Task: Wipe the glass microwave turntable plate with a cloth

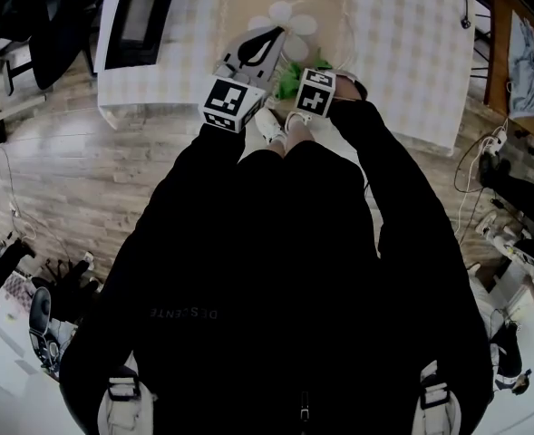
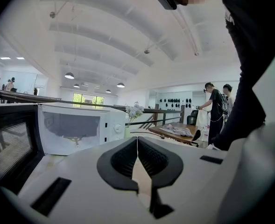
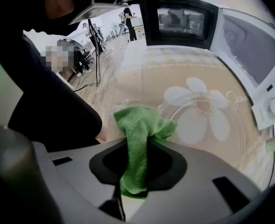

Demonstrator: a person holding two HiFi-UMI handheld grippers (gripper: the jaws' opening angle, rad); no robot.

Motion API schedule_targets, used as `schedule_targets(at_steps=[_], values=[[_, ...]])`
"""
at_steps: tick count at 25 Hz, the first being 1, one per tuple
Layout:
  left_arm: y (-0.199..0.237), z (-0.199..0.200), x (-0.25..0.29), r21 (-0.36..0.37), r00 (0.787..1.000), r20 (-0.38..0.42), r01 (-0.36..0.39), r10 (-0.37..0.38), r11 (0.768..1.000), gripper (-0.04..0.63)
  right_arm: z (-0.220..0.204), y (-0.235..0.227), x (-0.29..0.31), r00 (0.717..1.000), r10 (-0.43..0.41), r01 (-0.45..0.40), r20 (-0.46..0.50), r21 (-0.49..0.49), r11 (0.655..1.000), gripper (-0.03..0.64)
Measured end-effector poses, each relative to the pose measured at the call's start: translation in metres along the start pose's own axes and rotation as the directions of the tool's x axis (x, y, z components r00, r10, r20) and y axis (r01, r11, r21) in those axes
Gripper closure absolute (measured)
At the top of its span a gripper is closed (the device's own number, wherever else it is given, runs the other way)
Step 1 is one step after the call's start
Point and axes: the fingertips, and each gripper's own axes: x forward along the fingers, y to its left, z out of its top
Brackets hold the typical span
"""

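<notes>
Right gripper view: your right tongs (image 3: 130, 171) pinch the green cloth (image 3: 139, 125) near the glass plate (image 3: 221, 139) on the table (image 3: 174, 73); left tongs (image 2: 137, 171) closed, empty. Press flat; sweep overlapping circles.

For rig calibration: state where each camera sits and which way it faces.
Head view: on the person's head, facing steeply down at the table; black sleeves and both marker cubes show.
Left gripper view: on the left gripper, jaws shut, facing the microwave; black clothing at right.
Right gripper view: on the right gripper, shut on the green cloth, facing down onto the glass turntable plate; black sleeve at left.
Shared: both gripper views show the microwave.
</notes>
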Motion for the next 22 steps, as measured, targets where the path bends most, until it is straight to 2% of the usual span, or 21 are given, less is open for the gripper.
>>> schedule_targets(at_steps=[3,9,17,22], values=[[0.0,0.001,0.004,-0.004,1.0,-0.001,0.007,-0.008,1.0,0.574,-0.003,0.003,-0.003,1.0,0.0,0.0,-0.012,-0.012,1.0,0.518],[-0.003,0.008,0.012,0.005,1.0,0.011,0.021,-0.021,1.0,0.574,-0.007,-0.012,-0.02,0.999,-0.03,0.03,0.016,0.022,0.999,0.517],[0.004,0.011,0.029,-0.002,1.0,0.013,0.019,-0.019,1.0,0.574,-0.013,-0.072,-0.054,0.991,-0.131,0.129,0.036,0.044,0.991,0.515],[0.01,0.014,0.044,-0.003,1.0,0.009,0.014,-0.014,1.0,0.574,-0.021,-0.115,-0.071,0.985,-0.167,0.162,0.047,0.088,0.983,0.514]])
